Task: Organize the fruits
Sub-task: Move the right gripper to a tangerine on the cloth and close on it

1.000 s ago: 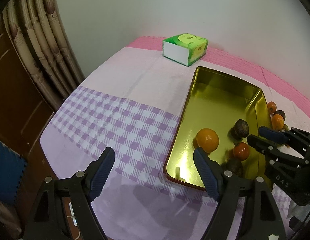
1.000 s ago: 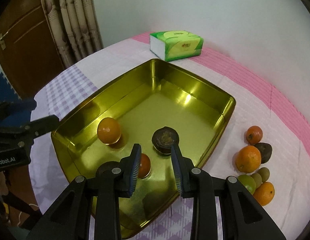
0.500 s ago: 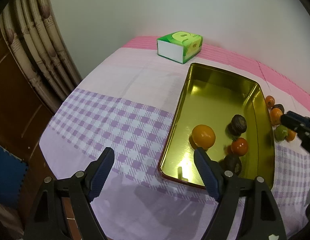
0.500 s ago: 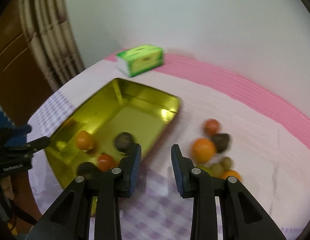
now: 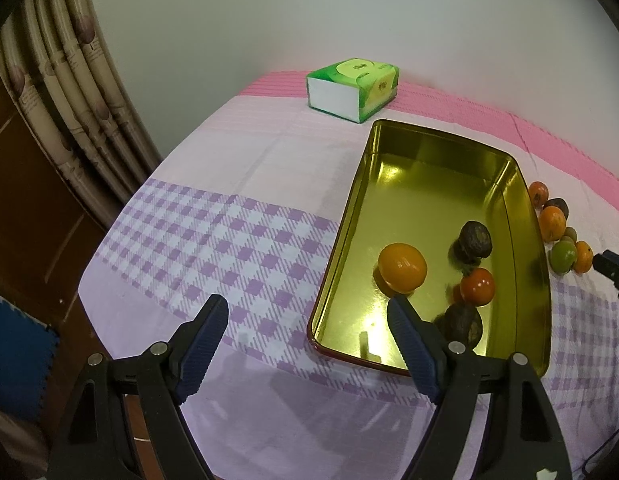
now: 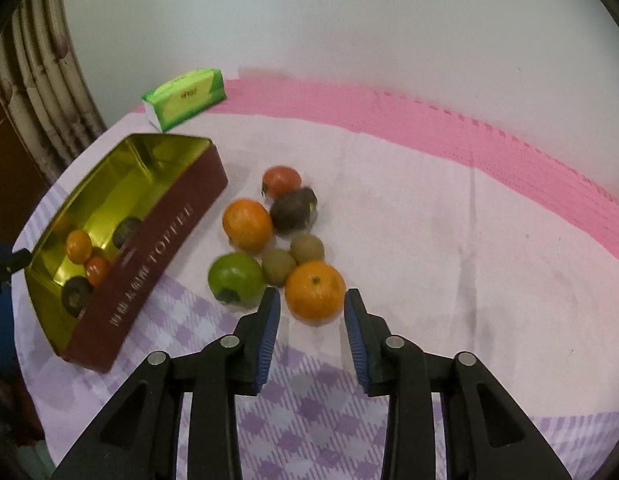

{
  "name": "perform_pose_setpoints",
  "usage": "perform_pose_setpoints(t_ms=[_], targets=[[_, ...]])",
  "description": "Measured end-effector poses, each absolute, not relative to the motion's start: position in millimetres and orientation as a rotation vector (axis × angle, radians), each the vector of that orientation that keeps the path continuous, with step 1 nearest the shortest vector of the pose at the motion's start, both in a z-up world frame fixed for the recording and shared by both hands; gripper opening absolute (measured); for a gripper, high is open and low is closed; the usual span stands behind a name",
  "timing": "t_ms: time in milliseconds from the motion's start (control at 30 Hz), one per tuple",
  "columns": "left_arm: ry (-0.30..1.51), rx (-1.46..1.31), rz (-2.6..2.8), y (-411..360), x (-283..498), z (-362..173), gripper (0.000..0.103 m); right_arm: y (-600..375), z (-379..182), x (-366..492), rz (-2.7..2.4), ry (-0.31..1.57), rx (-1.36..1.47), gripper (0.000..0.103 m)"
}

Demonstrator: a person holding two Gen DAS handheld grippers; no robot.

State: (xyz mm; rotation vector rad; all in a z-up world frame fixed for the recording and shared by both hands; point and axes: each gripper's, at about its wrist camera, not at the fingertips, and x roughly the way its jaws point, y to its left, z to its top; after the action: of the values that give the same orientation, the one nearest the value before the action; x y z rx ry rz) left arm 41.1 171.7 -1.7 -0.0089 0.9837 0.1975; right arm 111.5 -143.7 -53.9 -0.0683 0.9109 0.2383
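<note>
A gold tin tray (image 5: 527, 320) (image 6: 165, 236) holds an orange (image 5: 402, 268), a small red-orange fruit (image 5: 477, 286) and two dark brown fruits (image 5: 474, 239). Several loose fruits lie on the cloth beside it: an orange (image 6: 315, 291), a green fruit (image 6: 234, 278), two kiwis (image 6: 278, 265), another orange (image 6: 247, 224), a dark fruit (image 6: 292, 210) and a red one (image 6: 281, 180). My right gripper (image 6: 311, 312) is open, its fingers on either side of the near orange. My left gripper (image 5: 305, 322) is open and empty, in front of the tray's near left corner.
A green tissue box (image 5: 353, 89) (image 6: 184, 98) stands at the back of the table near the wall. Curtains (image 5: 77, 92) and a dark wooden door are at the left, beyond the table's edge. The cloth is pink at the back and purple check in front.
My right gripper has swung from over the tray to the loose fruits on the right and now frames the near orange. My left gripper has drawn back slightly, still open.
</note>
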Motion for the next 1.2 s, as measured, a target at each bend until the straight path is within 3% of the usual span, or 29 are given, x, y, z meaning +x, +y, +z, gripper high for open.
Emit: perform_pose_setpoints(t_ms=[233, 533, 633, 733, 1200], targets=[[0.975, 0.001, 0.183, 168, 42, -2, 0.081, -145, -67, 118, 0.22, 0.907, -0.074, 0.052], [0.959, 0.058, 0.153, 154, 41, -4, 0.082, -142, -83, 128, 0.221, 0.895, -0.085, 0.052], [0.936, 0.093, 0.127, 144, 40, 1, 0.082, -143, -84, 127, 0.214, 0.875, -0.1, 0.05], [0.914, 0.125, 0.098, 128, 41, 7, 0.082, -145, -84, 126, 0.211, 0.863, -0.1, 0.04], [0.927, 0.12, -0.196, 6, 78, 22, 0.082, -236, -85, 135, 0.053, 0.865, -0.055, 0.04]])
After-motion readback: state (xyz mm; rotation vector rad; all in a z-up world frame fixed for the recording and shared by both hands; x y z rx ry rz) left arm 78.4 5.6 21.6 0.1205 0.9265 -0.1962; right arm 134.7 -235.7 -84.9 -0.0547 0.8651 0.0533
